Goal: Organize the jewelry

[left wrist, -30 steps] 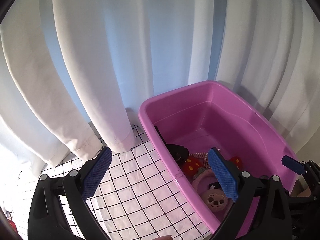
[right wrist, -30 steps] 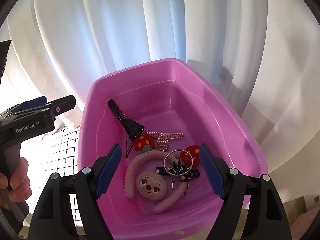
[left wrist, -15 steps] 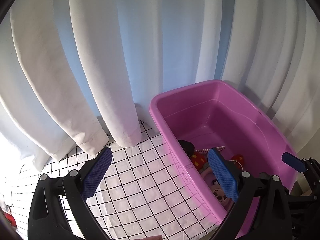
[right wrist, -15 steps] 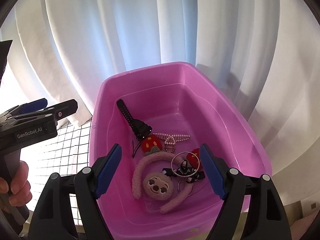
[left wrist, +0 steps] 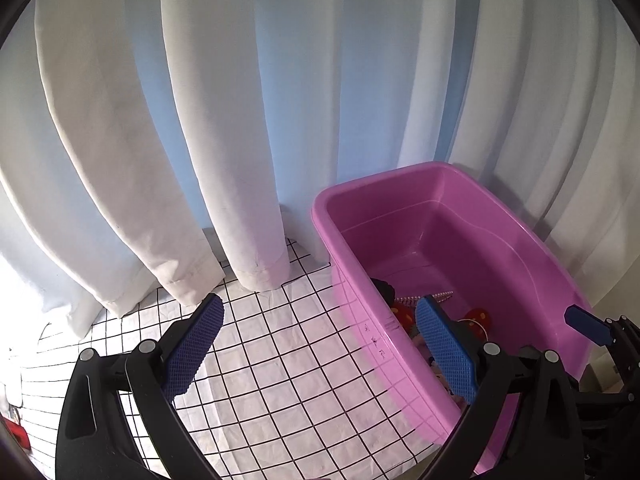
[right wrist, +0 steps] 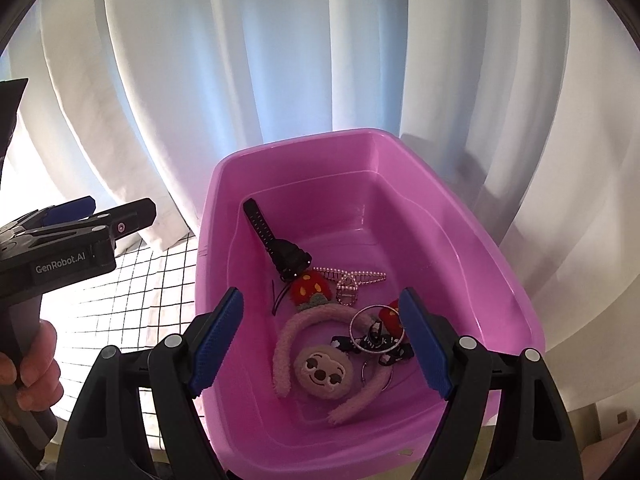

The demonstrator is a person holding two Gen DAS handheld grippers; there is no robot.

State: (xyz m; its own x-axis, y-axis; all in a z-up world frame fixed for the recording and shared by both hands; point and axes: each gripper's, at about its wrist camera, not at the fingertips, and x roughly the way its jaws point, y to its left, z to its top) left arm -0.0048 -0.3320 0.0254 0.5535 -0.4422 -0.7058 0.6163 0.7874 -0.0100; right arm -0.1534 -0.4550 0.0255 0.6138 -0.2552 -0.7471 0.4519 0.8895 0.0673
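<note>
A pink plastic tub point(right wrist: 476, 240) holds the jewelry: a black watch point(right wrist: 280, 244), a pearl hair clip point(right wrist: 356, 276), two red strawberry clips point(right wrist: 310, 288), a fuzzy pink headband with a sloth face point(right wrist: 320, 372), a silver ring point(right wrist: 370, 322) and black bows. My right gripper point(right wrist: 322, 340) hangs open above the tub's near end, nothing between its blue pads. My left gripper point(left wrist: 318, 344) is open too, straddling the tub's left wall point(left wrist: 360, 300) over the checked cloth point(left wrist: 280, 360). In the right wrist view the left gripper's body point(right wrist: 72, 240) appears at the left, held by a hand point(right wrist: 36, 368).
White curtains point(left wrist: 240, 120) hang close behind the tub and brush the grid-patterned tablecloth. The cloth stretches left of the tub. A small red item point(left wrist: 18, 428) lies at the far left edge of the left wrist view.
Both views have drifted left, so the tub now sits further right in each. Both grippers keep the same wide opening and hold nothing.
</note>
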